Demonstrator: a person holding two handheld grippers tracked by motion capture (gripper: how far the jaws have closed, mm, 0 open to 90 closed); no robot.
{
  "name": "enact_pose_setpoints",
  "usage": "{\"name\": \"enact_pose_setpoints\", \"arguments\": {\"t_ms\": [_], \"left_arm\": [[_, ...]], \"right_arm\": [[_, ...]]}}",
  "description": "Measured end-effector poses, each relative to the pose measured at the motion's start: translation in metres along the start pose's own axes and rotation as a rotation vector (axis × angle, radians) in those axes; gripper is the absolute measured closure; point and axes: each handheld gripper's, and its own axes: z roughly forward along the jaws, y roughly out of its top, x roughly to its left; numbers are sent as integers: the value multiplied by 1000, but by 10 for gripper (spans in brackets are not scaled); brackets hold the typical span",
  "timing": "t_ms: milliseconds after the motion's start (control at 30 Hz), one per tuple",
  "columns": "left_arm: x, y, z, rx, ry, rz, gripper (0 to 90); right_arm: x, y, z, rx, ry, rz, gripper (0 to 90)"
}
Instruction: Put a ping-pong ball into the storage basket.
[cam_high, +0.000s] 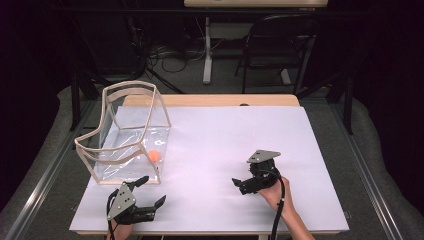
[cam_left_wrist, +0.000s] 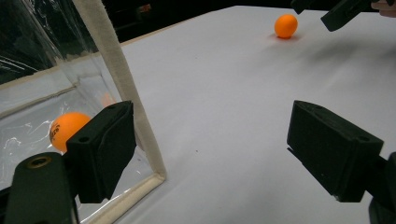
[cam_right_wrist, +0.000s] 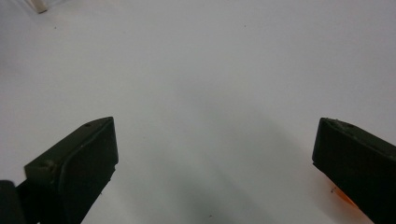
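An orange ball (cam_left_wrist: 286, 25) is seen lying on the white table (cam_high: 225, 145), well apart from the clear bag (cam_high: 127, 135) and just beside the right gripper (cam_high: 246, 186). In the right gripper view, a sliver of orange is glimpsed at the lower edge of one jaw of that gripper (cam_right_wrist: 215, 158); whether the jaw touches the ball cannot be told. A second orange ball (cam_high: 154, 156) is found inside the clear bag, resting on its bottom near the corner that faces the person, and it is seen through the clear wall in the left gripper view (cam_left_wrist: 65, 129) as well.

The clear bag, edged with cream-coloured trim, stands upright on the left part of the table with its mouth open upward.

The right gripper is held to the right of the bag, low over the table, with its jaws spread wide and nothing clasped between them. It is gripped by the person's right hand (cam_high: 275, 192).

The left gripper (cam_high: 152, 192) is held just in front of the bag, at the near edge of the table. Its jaws are likewise spread wide, with nothing held; one jaw lies close against the bag's near corner trim (cam_left_wrist: 126, 88), though contact cannot be confirmed.
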Motion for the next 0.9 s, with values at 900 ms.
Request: {"name": "enact_pose_setpoints", "arguments": {"t_ms": [900], "left_arm": [[-1,0,1,-1,-8,0,157]], "right_arm": [[-40,-7,-11,-33,-86,83,0]]}}
